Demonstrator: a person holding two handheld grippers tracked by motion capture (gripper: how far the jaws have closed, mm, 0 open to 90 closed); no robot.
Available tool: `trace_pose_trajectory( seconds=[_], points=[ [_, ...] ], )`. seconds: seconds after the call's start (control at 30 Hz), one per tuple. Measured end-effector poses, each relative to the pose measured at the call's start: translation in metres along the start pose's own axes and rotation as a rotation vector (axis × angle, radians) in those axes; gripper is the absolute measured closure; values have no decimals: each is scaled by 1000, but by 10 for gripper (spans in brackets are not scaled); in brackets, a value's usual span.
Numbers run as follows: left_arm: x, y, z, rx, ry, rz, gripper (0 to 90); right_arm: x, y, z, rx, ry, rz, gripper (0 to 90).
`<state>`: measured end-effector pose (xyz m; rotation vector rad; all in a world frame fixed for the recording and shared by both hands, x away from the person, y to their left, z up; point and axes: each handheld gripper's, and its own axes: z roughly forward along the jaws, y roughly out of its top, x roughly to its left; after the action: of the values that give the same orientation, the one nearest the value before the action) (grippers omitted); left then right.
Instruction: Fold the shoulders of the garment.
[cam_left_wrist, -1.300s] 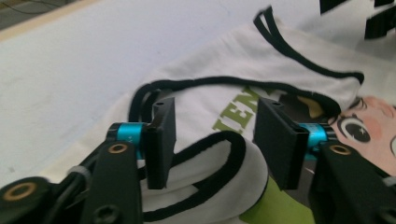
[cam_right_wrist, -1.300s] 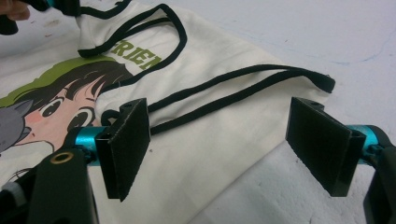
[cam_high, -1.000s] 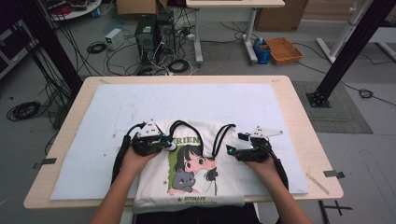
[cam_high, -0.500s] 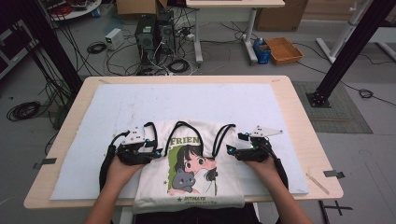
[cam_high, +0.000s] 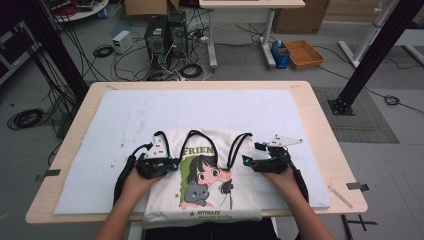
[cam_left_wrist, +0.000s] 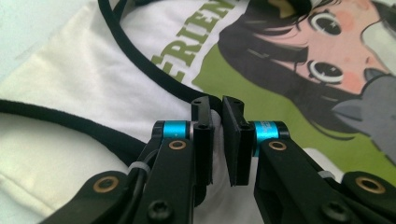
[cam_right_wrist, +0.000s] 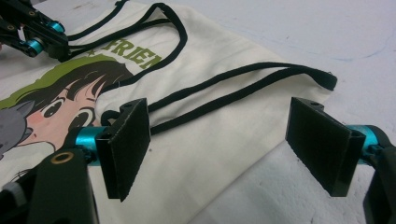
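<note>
a cream cloth tote bag (cam_high: 202, 185) with a cartoon girl print lies flat at the near edge of the table (cam_high: 320, 107), on a white foam mat (cam_high: 125, 120), its lower hem hanging over the edge. the left gripper (cam_left_wrist: 215, 112) has just been closing and now pinches a fold of the cloth beside a black strap (cam_left_wrist: 140, 60). the right gripper (cam_right_wrist: 219, 140) stands wide open over the bag's right edge, a second strap loop (cam_right_wrist: 261, 77) between its jaws. computer towers (cam_high: 162, 35), cables and a box sit blurred on the floor beyond.
</note>
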<state>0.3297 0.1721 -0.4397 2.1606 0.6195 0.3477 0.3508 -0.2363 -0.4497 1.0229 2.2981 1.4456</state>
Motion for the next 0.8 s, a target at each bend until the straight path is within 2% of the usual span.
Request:
trace_pose_trajectory(
  seconds=[0.1, 0.17, 0.23, 0.27, 0.33, 0.4, 0.43, 0.47, 0.5, 0.57, 0.67, 0.8],
  points=[
    [-3, 4, -5, -42, -10, -9, 828, 0, 0, 0, 0, 2, -5, 223],
    [-5, 5, -4, -25, -17, 5, 826, 0, 0, 0, 1, 2, -4, 223],
    [-5, 2, 0, -3, -22, -6, 815, 0, 0, 0, 1, 1, -4, 223],
    [-5, 0, 2, 16, -26, -12, 790, 0, 0, 0, 0, 1, -5, 223],
    [-2, -2, 3, 20, -4, -38, 657, 1, 0, 0, 0, 1, -4, 223],
    [3, -2, -2, -13, 22, -61, 526, 0, 0, 0, 1, 1, 1, 223],
    [3, -2, -2, -13, 22, -61, 472, -1, 0, 0, 2, 3, 6, 223],
    [9, -2, -9, -63, 59, -90, 430, -1, 0, 0, 1, 2, 8, 223],
    [12, -2, -13, -94, 71, -110, 398, -1, 0, 0, 1, 2, 8, 223],
    [19, -5, -20, -147, 92, -147, 349, -1, 0, 0, 5, 0, 5, 222],
    [28, -10, -27, -178, 124, -191, 268, 0, 1, 0, 5, -2, 5, 220],
    [37, -16, -34, -219, 137, -209, 233, 0, 1, 0, 3, -2, 4, 218]
  ],
)
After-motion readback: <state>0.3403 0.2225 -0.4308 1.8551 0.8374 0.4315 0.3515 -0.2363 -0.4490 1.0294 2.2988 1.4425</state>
